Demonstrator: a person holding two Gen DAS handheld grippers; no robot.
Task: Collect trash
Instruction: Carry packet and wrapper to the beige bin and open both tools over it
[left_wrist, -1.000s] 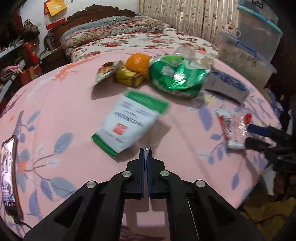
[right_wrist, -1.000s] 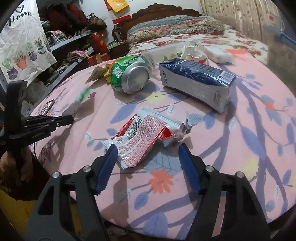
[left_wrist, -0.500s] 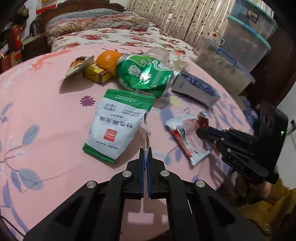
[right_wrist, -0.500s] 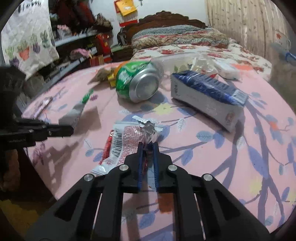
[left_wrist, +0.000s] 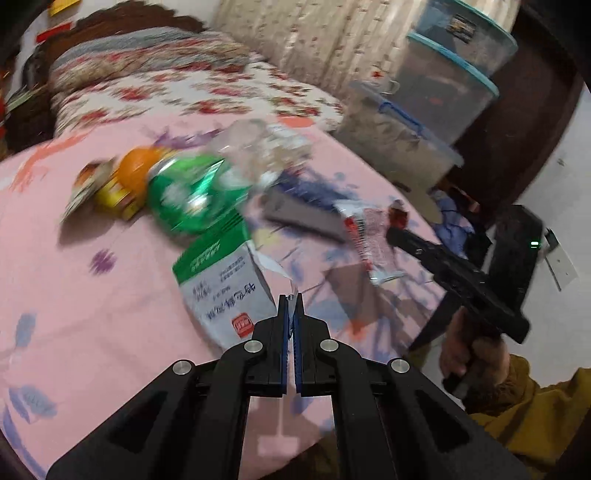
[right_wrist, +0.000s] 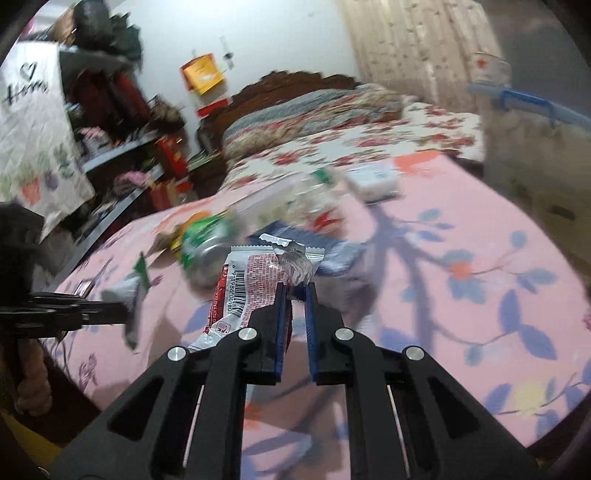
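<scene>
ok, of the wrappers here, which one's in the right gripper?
The red-and-silver snack wrapper with the barcode, pinched in the right gripper. The white pouch with a green band hangs from the left gripper.

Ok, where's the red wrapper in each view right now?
Left wrist: red wrapper right of centre, hanging from the right claw above the pink cloth.
Right wrist: wrapper at centre, pinched at its torn end by that claw.
Shared landmark: green can, just left of the wrapper in both views.
</scene>
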